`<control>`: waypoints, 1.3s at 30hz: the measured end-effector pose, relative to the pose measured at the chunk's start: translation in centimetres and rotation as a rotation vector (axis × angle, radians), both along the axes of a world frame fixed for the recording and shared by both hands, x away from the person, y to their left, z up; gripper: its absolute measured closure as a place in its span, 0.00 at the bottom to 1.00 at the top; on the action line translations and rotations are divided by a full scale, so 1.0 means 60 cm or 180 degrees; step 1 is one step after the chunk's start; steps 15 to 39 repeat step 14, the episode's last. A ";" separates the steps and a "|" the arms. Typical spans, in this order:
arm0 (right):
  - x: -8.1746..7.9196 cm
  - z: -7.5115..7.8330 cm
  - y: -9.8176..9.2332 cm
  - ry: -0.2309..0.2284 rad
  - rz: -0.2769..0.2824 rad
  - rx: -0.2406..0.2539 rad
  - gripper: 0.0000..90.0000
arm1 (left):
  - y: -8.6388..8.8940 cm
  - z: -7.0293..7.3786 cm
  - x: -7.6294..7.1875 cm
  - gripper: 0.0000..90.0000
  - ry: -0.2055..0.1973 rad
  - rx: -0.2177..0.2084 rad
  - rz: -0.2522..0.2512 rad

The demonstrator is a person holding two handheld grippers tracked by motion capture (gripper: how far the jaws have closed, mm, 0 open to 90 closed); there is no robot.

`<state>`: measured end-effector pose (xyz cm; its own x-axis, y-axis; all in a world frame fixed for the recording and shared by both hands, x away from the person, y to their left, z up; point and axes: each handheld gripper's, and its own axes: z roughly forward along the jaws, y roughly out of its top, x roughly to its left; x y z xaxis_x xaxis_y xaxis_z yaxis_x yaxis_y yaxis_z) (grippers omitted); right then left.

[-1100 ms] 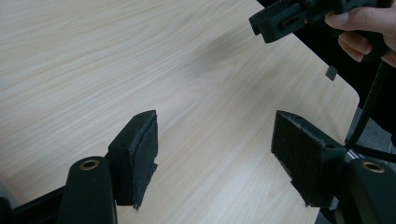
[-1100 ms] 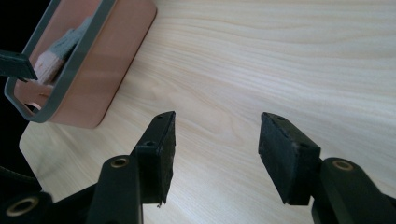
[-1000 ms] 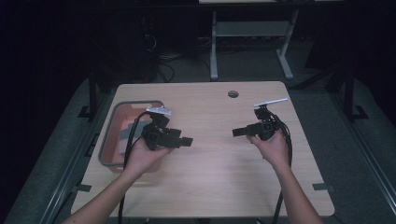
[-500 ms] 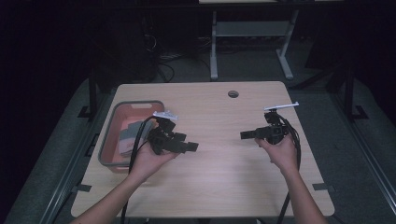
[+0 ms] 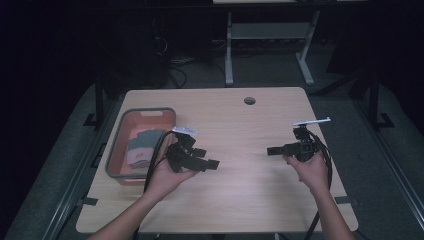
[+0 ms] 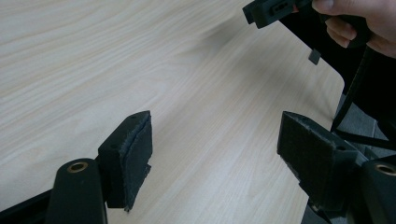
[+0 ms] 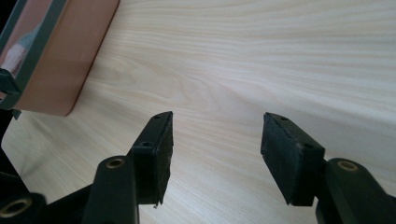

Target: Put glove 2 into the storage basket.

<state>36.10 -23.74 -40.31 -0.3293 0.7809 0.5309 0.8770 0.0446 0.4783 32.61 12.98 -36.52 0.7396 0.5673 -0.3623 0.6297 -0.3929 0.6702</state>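
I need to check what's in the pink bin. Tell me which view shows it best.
The high view: the whole pink bin shows from above, folded cloths inside. The right gripper view catches just one corner from outside, contents barely visible.

the high view looks forward and down from above the person's side, taking in the whole counter (image 5: 240, 125) from afar. each gripper view rides low, close over the wood. the right gripper view shares the bin (image 7: 56, 60) with the high view.
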 end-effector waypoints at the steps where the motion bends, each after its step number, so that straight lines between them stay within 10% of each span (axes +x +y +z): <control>1: -0.002 -0.002 -0.003 0.0010 0.0017 -0.0019 0.48 | -0.002 -0.002 -0.002 0.29 0.0004 -0.0009 -0.0008; 39: -0.037 -0.022 -0.023 -0.0028 0.0005 -0.0101 0.47 | -0.021 -0.017 -0.029 0.28 -0.0048 -0.0030 -0.0112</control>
